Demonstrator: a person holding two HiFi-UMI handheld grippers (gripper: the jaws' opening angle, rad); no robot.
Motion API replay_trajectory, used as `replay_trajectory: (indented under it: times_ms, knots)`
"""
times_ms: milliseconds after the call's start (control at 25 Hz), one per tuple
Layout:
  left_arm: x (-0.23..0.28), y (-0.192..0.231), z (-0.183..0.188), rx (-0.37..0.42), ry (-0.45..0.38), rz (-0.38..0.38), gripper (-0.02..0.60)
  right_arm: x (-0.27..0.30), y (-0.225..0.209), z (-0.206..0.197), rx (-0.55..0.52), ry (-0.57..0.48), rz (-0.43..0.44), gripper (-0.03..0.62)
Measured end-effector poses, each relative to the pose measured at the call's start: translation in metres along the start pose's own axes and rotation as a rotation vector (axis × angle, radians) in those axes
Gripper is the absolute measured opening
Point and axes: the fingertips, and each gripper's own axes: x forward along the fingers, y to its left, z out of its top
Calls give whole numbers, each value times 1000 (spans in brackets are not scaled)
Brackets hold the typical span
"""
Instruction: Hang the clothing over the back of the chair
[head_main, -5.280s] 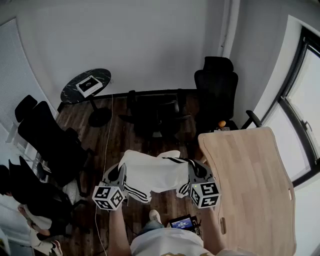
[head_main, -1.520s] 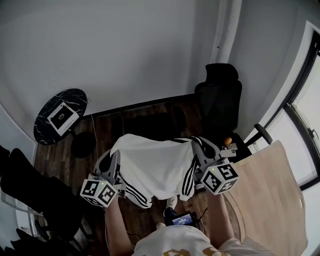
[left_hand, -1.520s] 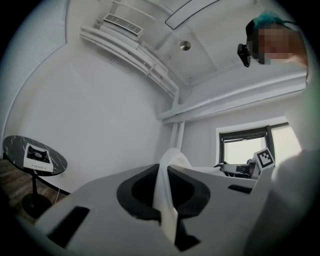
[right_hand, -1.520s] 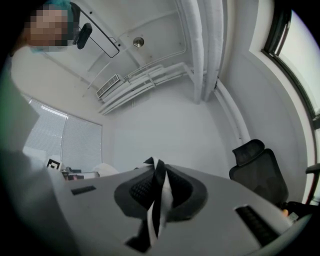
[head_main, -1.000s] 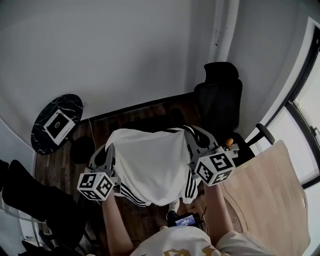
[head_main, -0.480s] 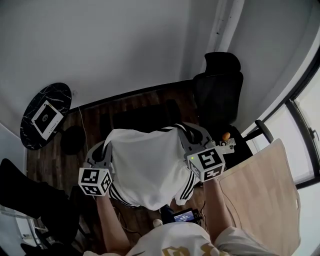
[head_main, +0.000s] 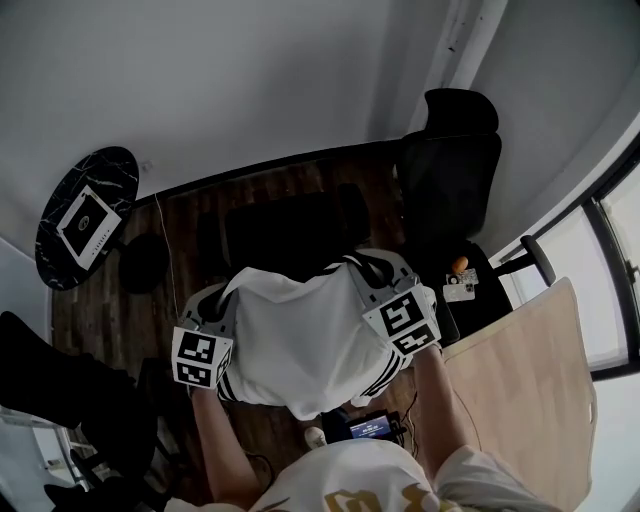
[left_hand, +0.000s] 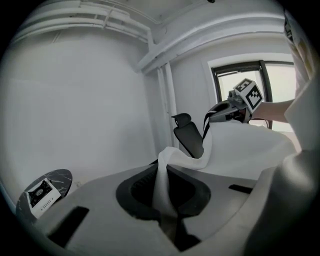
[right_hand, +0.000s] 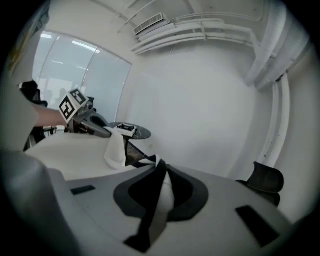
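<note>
Two dark chairs stand on the wooden floor (head_main: 200, 215) below the person: a wide chair (head_main: 290, 228) straight ahead and a taller office chair (head_main: 450, 165) with a headrest off to the right. A pale wooden surface (head_main: 530, 380) fills the lower right, and a round side table (head_main: 60, 255) sits well apart on the left.

The clothing (head_main: 300, 340) is a white top with black stripes. It is spread almost flat in the air between the two grippers, in front of the person. From the head view its far edge overlaps the near side of the wide chair, but I cannot tell whether cloth and chair touch.

The left gripper (head_main: 228, 293) has its jaws pressed together on a fold of plain white cloth at one far corner. The right gripper (head_main: 365, 265) is clamped the same way on the striped edge at the other corner, so the top is held on both sides.

As I judge it, the step in hand is the drape itself — the top is at the wide chair but not yet hung. The next move calls for carrying the held edge past the top of the chair's back. Both grippers should stay level with the cloth taut, so that some of it falls on each side. Only then should the jaws let go — too early, and the top would likely slide off onto the seat or floor.
</note>
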Motion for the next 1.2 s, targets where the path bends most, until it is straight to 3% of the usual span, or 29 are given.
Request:
replay_trajectory:
  times_ms: [160, 400, 560, 720, 960, 1200]
  knots:
    - [13, -5, -16, 21, 67, -65, 32, 20, 13, -21, -58, 75, 60, 34]
    - [25, -11, -36, 21, 144, -141, 45, 36, 28, -46, -30, 148, 193, 40]
    - [34, -28, -55, 39, 253, -247, 46, 42, 41, -67, -33, 256, 313, 40]
    - [39, -35, -64, 37, 309, -315, 51, 46, 53, -79, 4, 301, 407, 41]
    - [39, -35, -78, 25, 378, -341, 115, 45, 63, -97, 4, 364, 486, 89]
    - [31, -32, -101, 20, 506, -430, 173, 38, 65, -112, -4, 430, 580, 91]
